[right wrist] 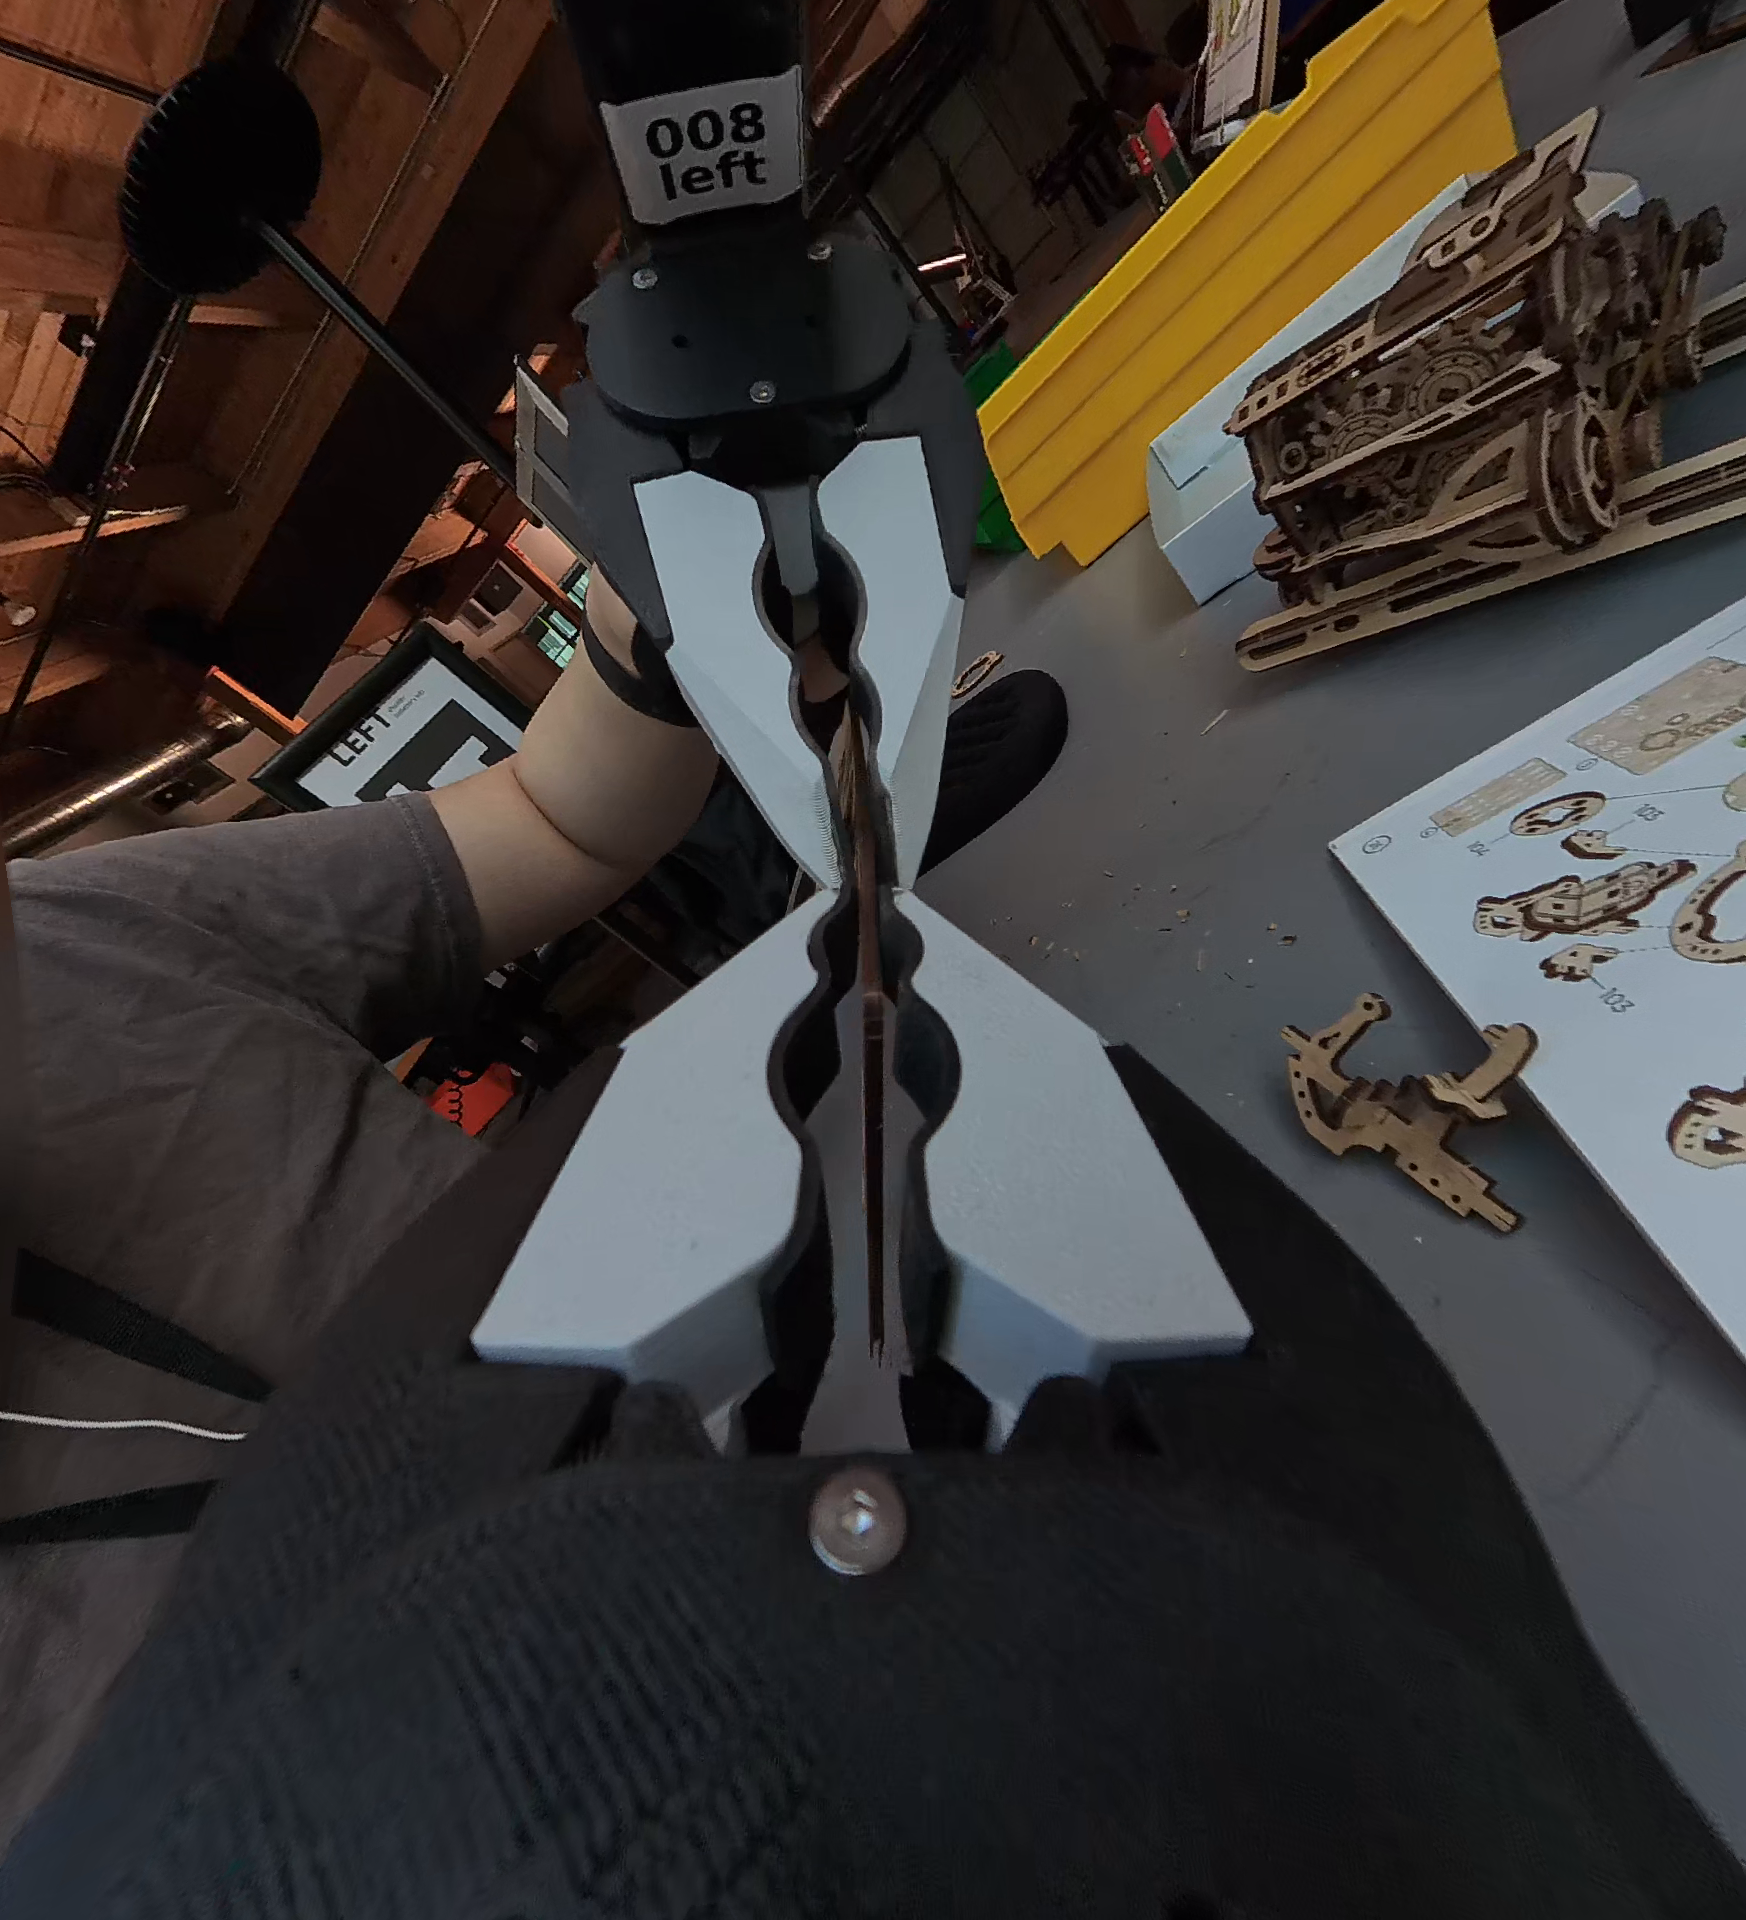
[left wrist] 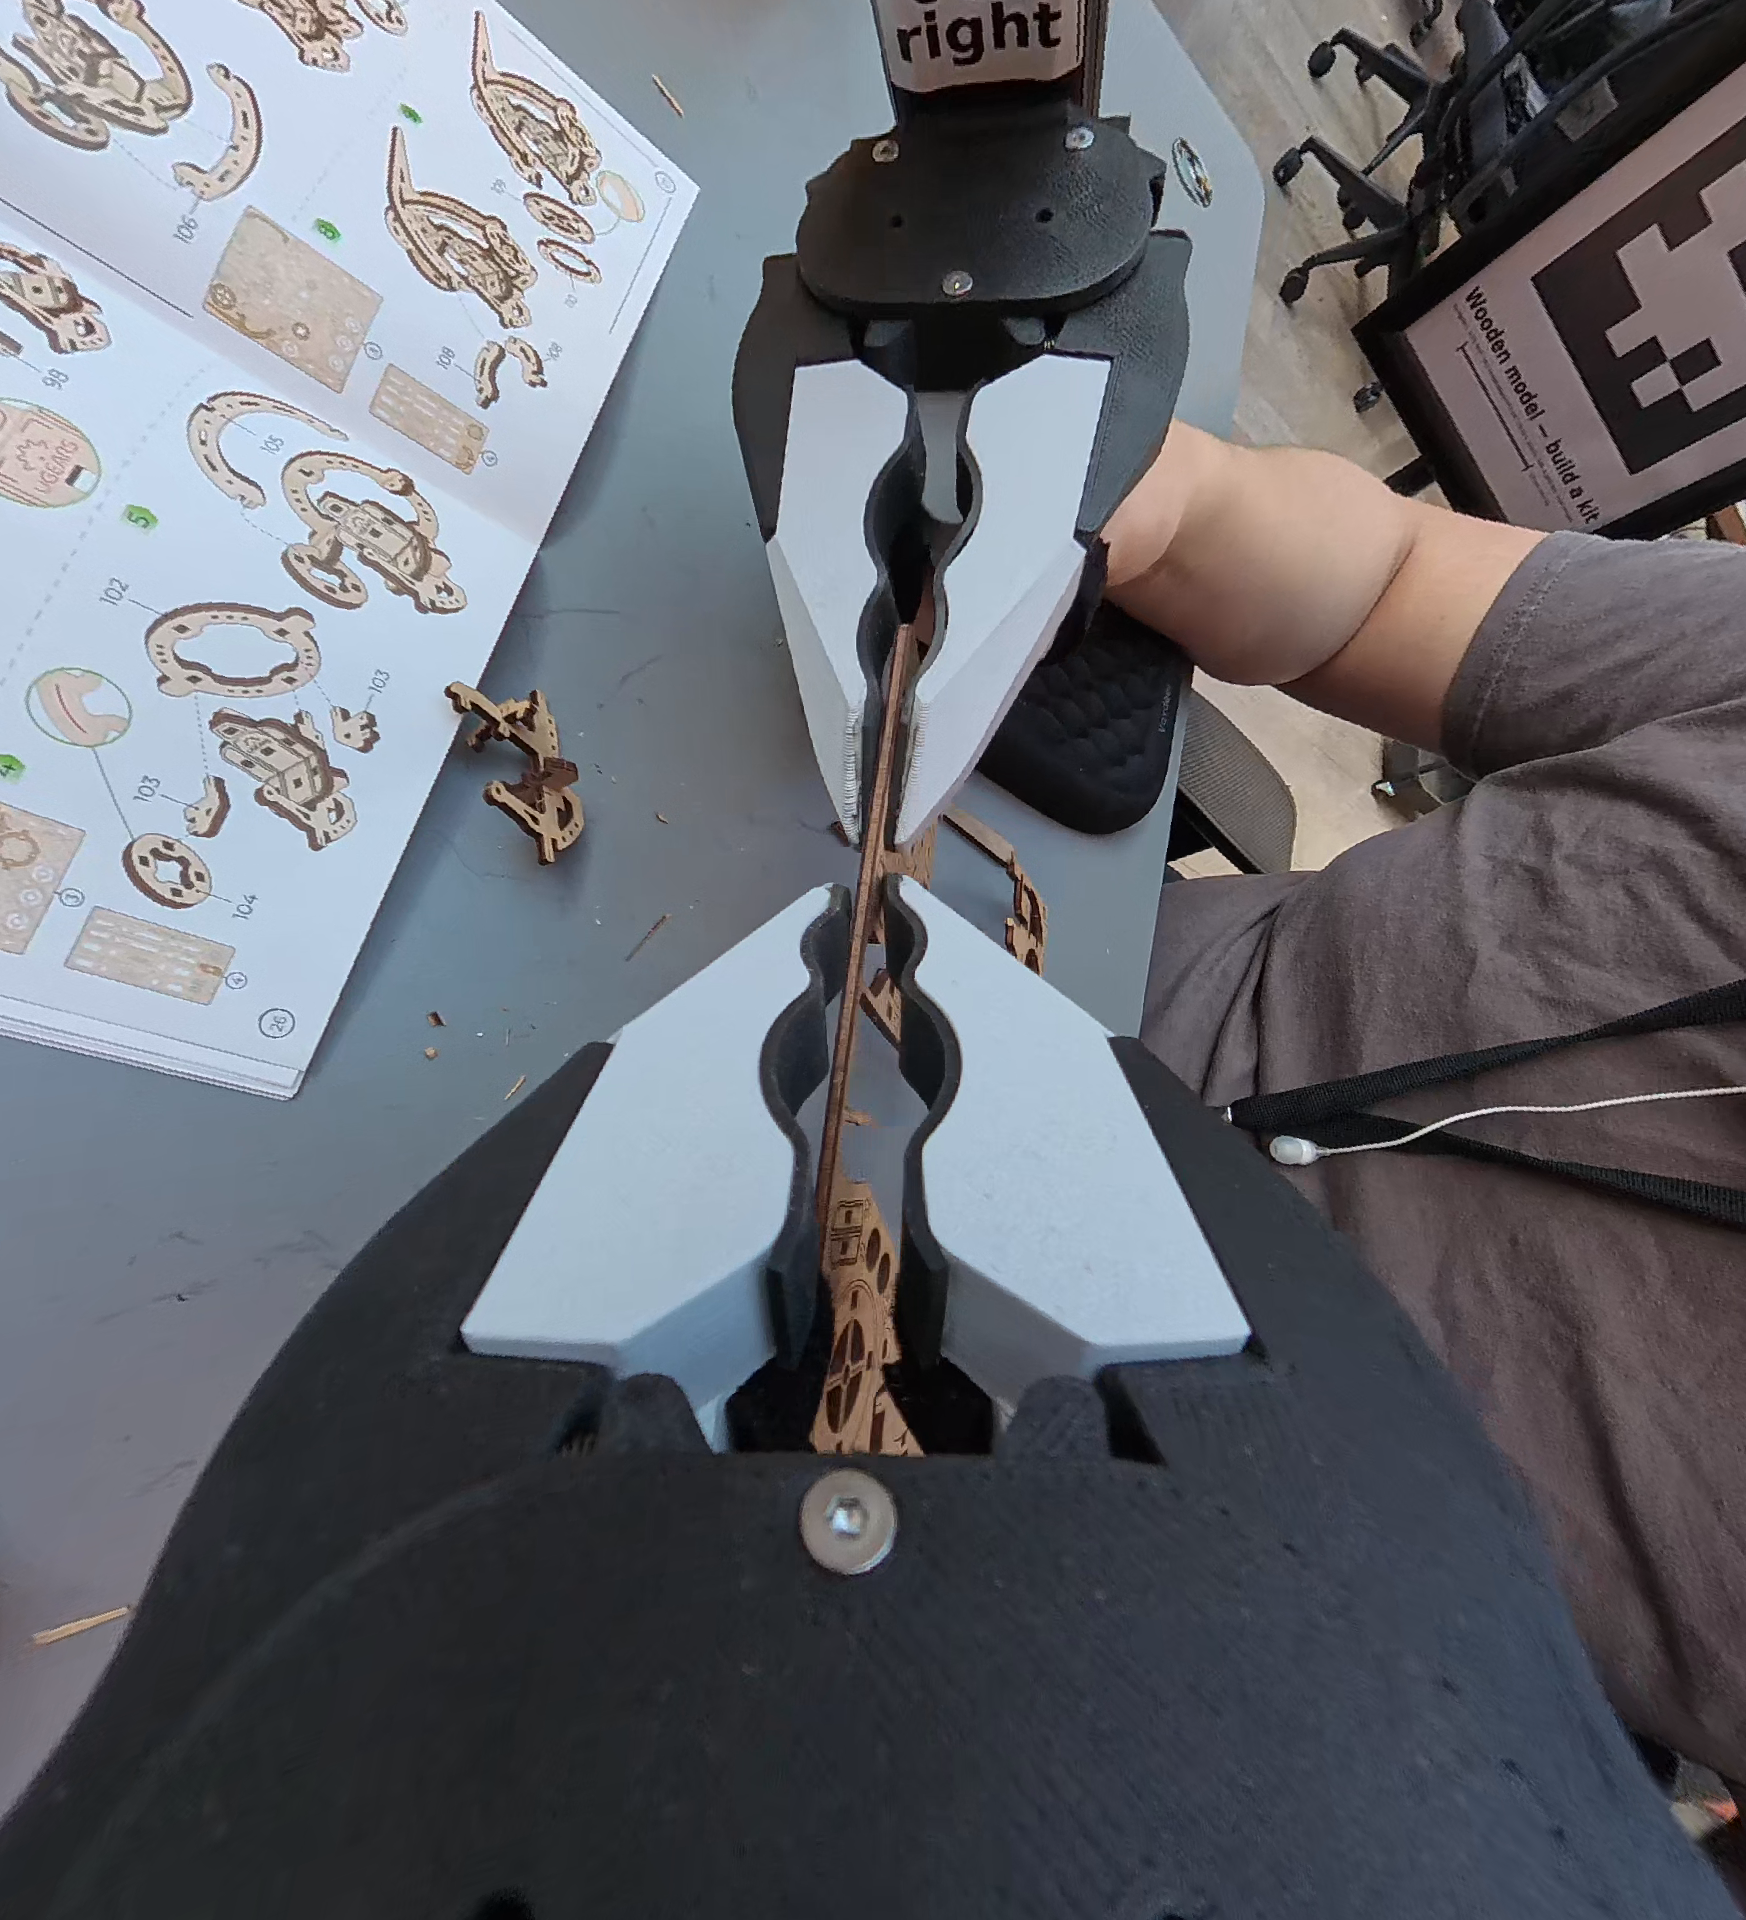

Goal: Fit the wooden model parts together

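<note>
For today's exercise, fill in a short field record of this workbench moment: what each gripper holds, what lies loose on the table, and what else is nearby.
left gripper: shut on the thin wooden sheet, seen edge-on
right gripper: shut on the same sheet, facing the left gripper tip to tip
loose part: small wooden subassembly on the grey table, beside the instruction booklet
built model: large wooden model, farther back
bins: yellow bins, behind the model
debris: wood splinters on the table
</note>
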Available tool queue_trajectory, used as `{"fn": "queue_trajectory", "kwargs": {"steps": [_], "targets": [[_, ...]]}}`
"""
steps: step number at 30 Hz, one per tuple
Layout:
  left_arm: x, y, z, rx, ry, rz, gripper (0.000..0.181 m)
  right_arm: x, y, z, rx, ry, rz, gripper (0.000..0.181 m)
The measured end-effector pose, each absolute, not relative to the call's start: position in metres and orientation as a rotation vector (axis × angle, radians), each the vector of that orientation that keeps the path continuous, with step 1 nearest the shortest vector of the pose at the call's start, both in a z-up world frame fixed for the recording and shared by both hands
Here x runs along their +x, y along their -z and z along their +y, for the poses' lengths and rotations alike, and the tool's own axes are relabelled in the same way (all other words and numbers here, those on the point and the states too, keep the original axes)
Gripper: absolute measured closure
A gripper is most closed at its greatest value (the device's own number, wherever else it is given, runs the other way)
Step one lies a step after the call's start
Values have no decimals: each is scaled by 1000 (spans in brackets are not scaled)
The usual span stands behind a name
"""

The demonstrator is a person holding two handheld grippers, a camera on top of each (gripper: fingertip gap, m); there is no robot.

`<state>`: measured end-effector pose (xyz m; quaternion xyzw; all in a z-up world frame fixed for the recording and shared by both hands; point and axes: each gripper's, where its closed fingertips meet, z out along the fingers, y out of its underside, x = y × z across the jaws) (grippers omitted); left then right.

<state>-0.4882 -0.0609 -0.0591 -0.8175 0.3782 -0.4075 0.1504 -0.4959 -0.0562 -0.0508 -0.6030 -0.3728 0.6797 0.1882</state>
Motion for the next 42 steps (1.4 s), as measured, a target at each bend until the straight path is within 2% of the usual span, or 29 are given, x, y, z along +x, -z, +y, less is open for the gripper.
{"fn": "queue_trajectory", "kwargs": {"steps": [7,21,35,42], "targets": [[-491,67,-56,-2339,1050,1108,174,-497,58,-52,-1766,-1923,-988,181],[-492,90,-59,-2330,1223,1041,173,-500,80,-55,-1937,-1834,-1038,181],[-489,82,-67,-2325,1333,1057,178,-498,75,-63,-1877,-1920,-1086,181],[-488,82,-65,-2349,1257,1050,178,-497,74,-60,-1883,-1934,-1045,180]]}}
